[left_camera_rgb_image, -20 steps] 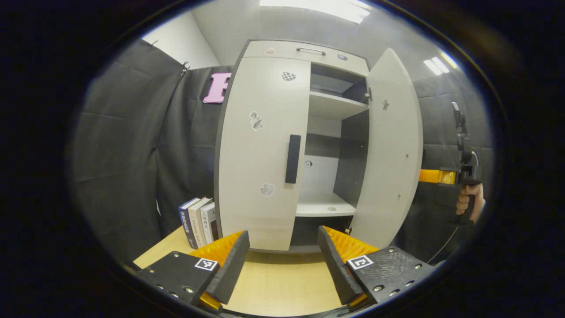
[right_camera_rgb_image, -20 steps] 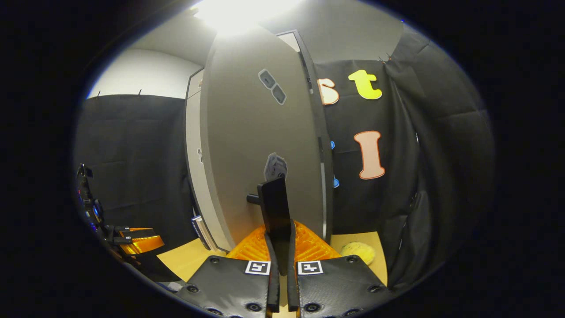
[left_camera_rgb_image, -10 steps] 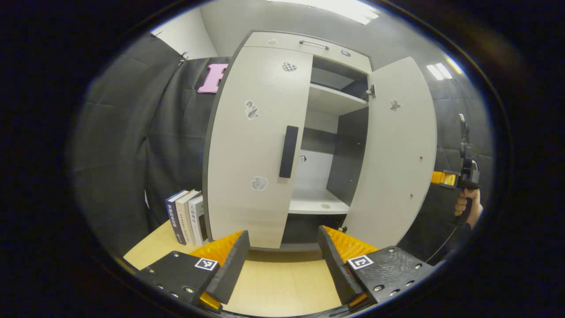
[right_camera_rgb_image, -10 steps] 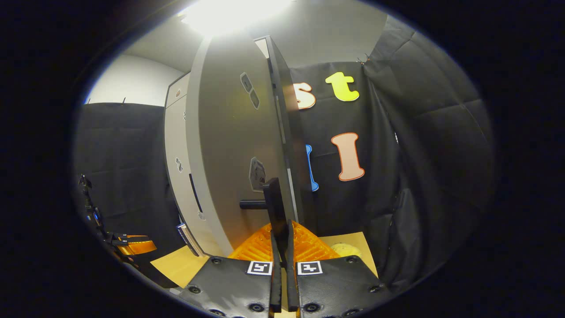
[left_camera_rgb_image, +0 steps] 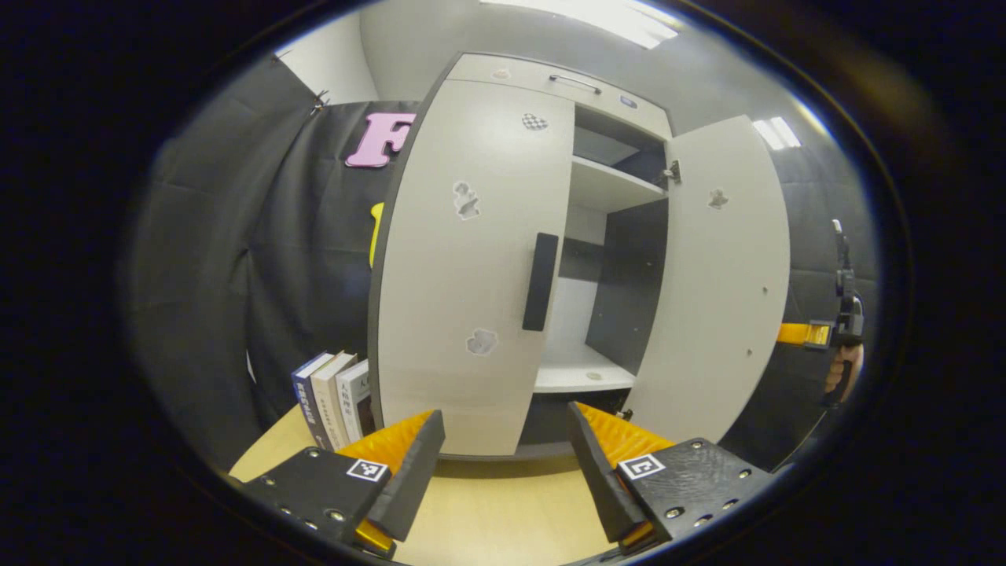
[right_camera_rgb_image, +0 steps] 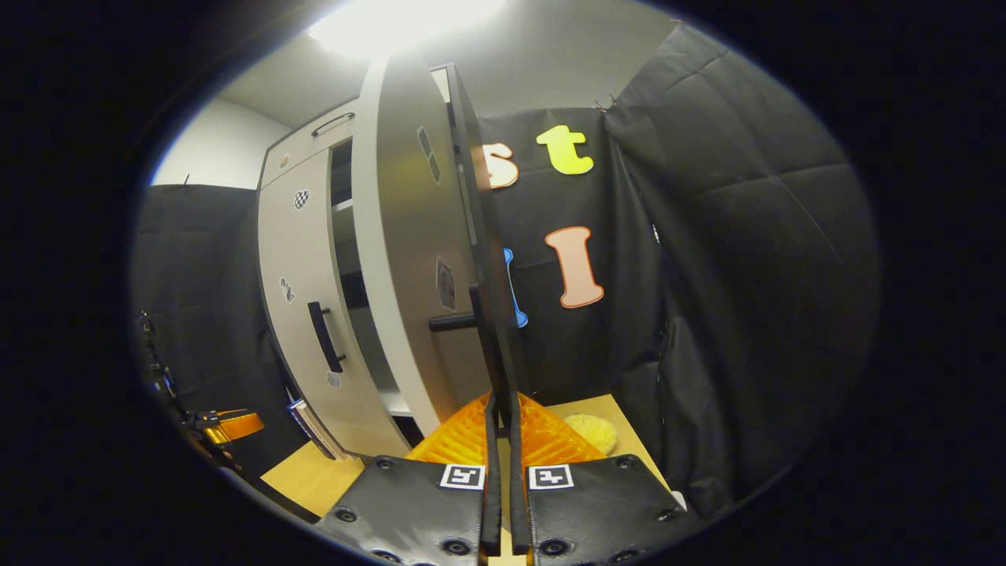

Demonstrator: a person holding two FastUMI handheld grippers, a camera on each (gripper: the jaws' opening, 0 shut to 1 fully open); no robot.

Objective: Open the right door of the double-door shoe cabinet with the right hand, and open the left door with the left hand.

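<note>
The white shoe cabinet (left_camera_rgb_image: 550,79) stands on a wooden table. Its left door (left_camera_rgb_image: 464,267) is closed, with a black vertical handle (left_camera_rgb_image: 540,281) near the inner edge. My left gripper (left_camera_rgb_image: 503,440) is open, low in front of that door and apart from it. The right door (left_camera_rgb_image: 723,283) stands swung out, baring the shelves (left_camera_rgb_image: 605,185). In the right gripper view, the right door (right_camera_rgb_image: 401,236) is seen nearly edge-on, and my right gripper (right_camera_rgb_image: 501,409) is shut on its black handle (right_camera_rgb_image: 489,338). The right gripper (left_camera_rgb_image: 817,334) and the hand holding it also show beyond that door.
Three books (left_camera_rgb_image: 330,397) stand upright left of the cabinet on the wooden table (left_camera_rgb_image: 487,511). A yellow object (right_camera_rgb_image: 591,431) lies on the table right of the cabinet. A drawer with a metal handle (left_camera_rgb_image: 576,81) tops the cabinet. Black cloth walls close in both sides.
The right door has swung farther open with my right gripper shut on its handle. My left gripper has stayed open, with only a slight shift before the left door.
</note>
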